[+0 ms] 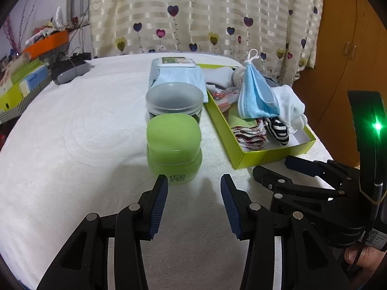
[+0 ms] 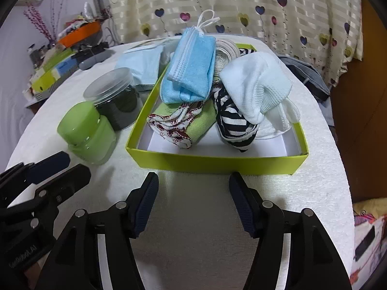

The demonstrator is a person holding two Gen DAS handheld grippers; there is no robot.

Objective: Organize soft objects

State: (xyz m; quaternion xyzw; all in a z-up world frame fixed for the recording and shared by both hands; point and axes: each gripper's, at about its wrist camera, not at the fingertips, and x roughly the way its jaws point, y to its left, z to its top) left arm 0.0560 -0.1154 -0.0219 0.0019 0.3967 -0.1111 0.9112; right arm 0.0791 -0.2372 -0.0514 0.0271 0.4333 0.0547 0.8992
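Soft goods, a folded blue face-mask stack (image 2: 191, 65), white knitted sock (image 2: 256, 87) and striped cloth (image 2: 232, 125), are piled in the lime cardboard tray (image 2: 217, 162) near the white-towelled worktop's right edge. Both grippers, left gripper (image 1: 193, 203) and right gripper (image 2: 193, 203), hover with fingers spread and empty; sorting seems nearly done, and next likely calls for checking strays.

Left wrist view: low over the white surface (image 1: 72, 125), looking forward and down, close behind the green jar (image 1: 173, 149).
Right wrist view: same tilt, close before the lime box (image 2: 217, 162).
Shared: jar, box, heart-print curtain (image 1: 205, 14).
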